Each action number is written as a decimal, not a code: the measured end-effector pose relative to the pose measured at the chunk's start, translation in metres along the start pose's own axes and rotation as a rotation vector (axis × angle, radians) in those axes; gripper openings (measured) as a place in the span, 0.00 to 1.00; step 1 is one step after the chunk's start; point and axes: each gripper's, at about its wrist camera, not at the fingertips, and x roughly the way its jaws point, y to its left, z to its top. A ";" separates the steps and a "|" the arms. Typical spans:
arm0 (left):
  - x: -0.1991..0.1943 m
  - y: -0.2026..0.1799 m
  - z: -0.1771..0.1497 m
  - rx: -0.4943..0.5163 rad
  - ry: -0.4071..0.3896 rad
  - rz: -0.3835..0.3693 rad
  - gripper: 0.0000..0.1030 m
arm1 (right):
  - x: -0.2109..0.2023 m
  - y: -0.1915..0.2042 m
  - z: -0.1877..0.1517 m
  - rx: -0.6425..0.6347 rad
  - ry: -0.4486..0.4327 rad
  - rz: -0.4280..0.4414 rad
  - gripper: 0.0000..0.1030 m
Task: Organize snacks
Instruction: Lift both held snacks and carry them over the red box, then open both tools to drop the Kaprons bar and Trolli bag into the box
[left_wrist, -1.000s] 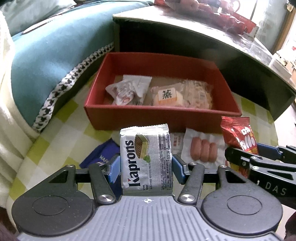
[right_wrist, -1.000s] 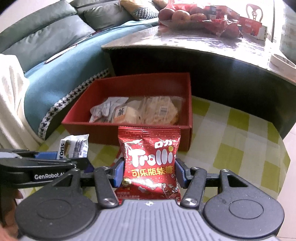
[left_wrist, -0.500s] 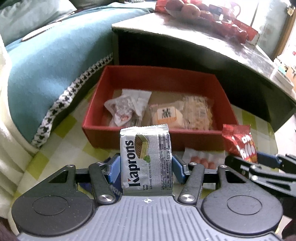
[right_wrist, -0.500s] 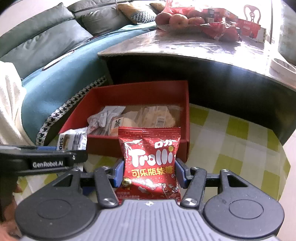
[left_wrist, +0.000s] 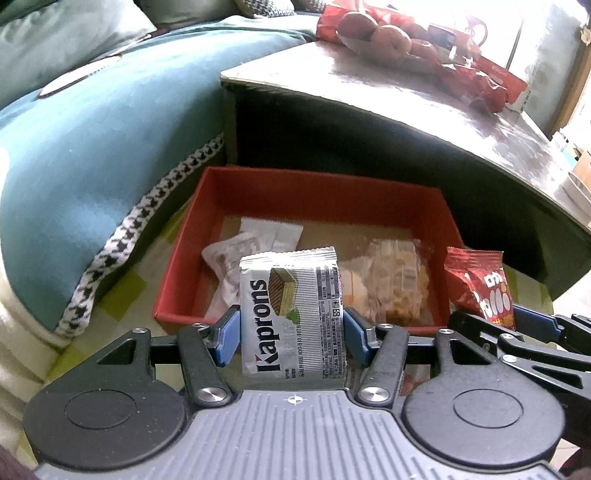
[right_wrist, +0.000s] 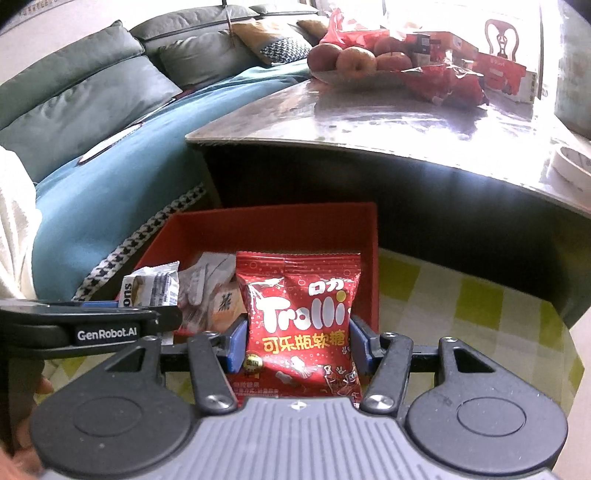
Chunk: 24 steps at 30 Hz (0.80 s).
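Observation:
My left gripper (left_wrist: 291, 334) is shut on a silver Kaprons wafer pack (left_wrist: 291, 314), held upright above the near wall of the red box (left_wrist: 314, 184). My right gripper (right_wrist: 299, 341) is shut on a red Trolli gummy bag (right_wrist: 301, 321), held upright in front of the red box (right_wrist: 280, 229). The box holds several wrapped snacks, among them a white wrapper (left_wrist: 255, 247) and a clear bag of crackers (left_wrist: 399, 284). The Trolli bag (left_wrist: 480, 288) also shows at the right of the left wrist view, and the Kaprons pack (right_wrist: 151, 290) at the left of the right wrist view.
The box sits on a green-and-white checked cloth (right_wrist: 461, 314). A dark low table (right_wrist: 406, 122) overhangs behind it, with apples (right_wrist: 354, 59) and red packets on top. A teal sofa blanket (left_wrist: 92, 147) lies to the left.
Both grippers have risen and moved toward the box with their packs still held. The sausage pack and blue wrapper on the cloth have dropped out of view below the left gripper.

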 end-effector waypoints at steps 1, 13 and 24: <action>0.002 -0.001 0.003 -0.002 -0.001 0.002 0.63 | 0.003 -0.001 0.002 0.002 0.000 -0.003 0.56; 0.030 -0.006 0.026 -0.013 -0.004 0.017 0.63 | 0.034 -0.009 0.021 -0.003 0.014 -0.013 0.56; 0.053 -0.003 0.035 -0.022 0.016 0.048 0.63 | 0.062 -0.008 0.024 -0.015 0.052 -0.016 0.56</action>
